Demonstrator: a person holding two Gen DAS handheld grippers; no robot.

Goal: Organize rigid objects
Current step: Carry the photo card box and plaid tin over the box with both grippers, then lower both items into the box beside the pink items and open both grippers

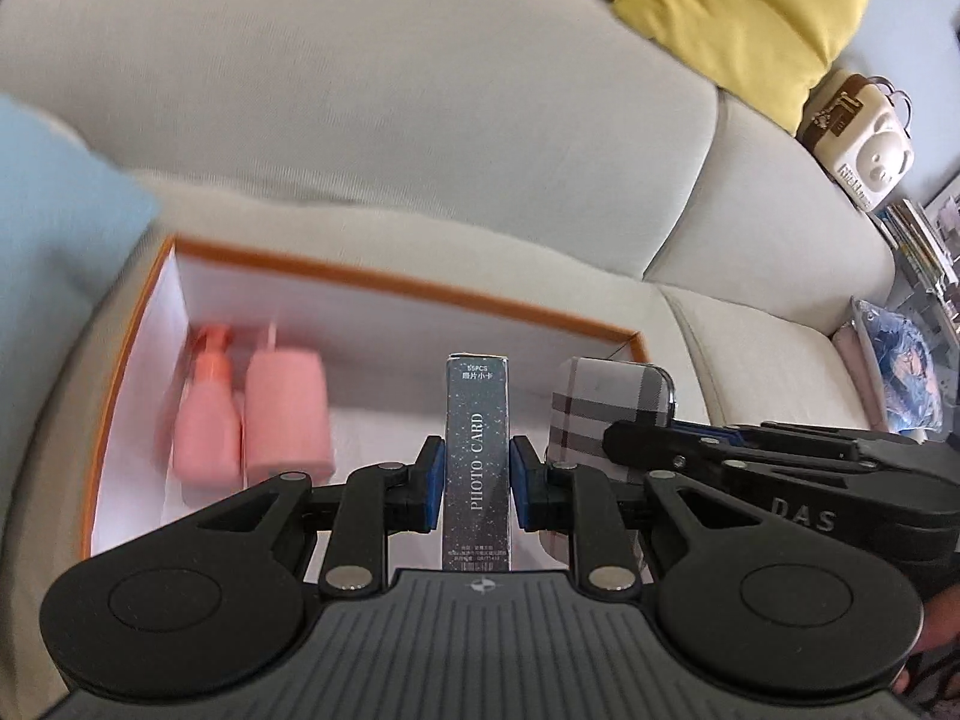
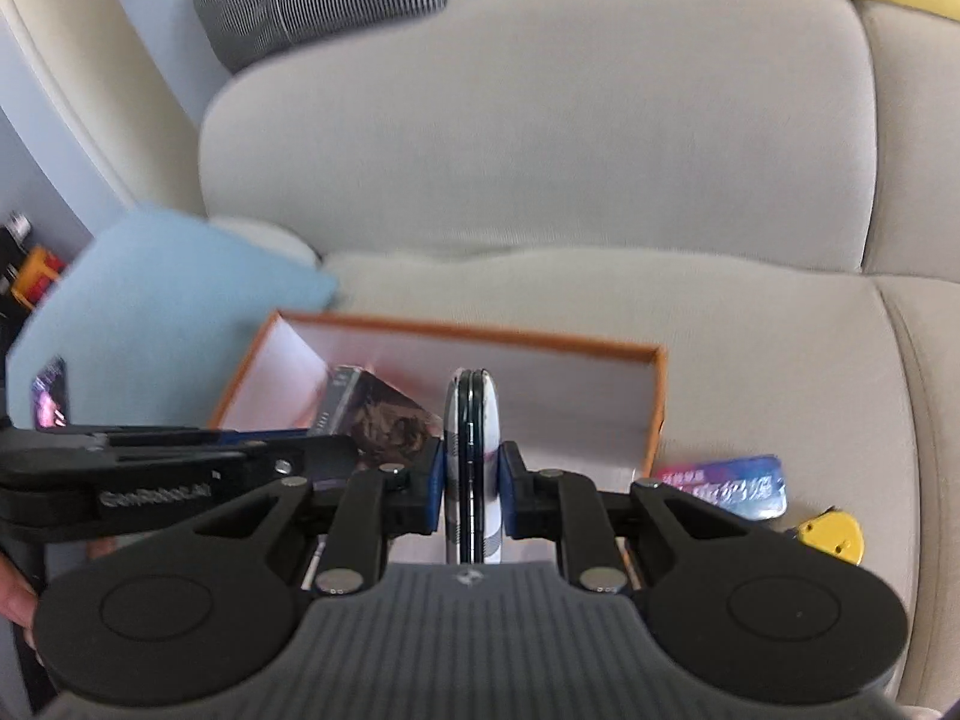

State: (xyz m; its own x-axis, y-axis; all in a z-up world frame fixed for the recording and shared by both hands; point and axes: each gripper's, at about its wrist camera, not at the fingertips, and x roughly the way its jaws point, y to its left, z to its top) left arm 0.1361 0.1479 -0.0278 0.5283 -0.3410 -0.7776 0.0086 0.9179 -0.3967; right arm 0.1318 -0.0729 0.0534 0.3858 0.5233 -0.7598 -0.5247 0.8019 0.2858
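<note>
Left gripper (image 1: 477, 480): fingers (image 1: 433, 474) clamped on an upright photo card box (image 1: 477, 450), centre of left wrist frame, above the orange-rimmed box (image 1: 384, 276) on the sofa (image 1: 420, 90). Two pink bottles (image 1: 252, 414) lying inside at the box's left end, blurred. Right gripper (image 2: 471, 480): fingers (image 2: 513, 480) clenched on a plaid compact case (image 2: 471, 450), held edge-on at centre of right wrist frame, over the box's right part. Blue cushion (image 2: 168, 312) at left, touching the box. Colourful card pack (image 2: 726, 483) and yellow item (image 2: 831, 537) on the seat, lower right.
</note>
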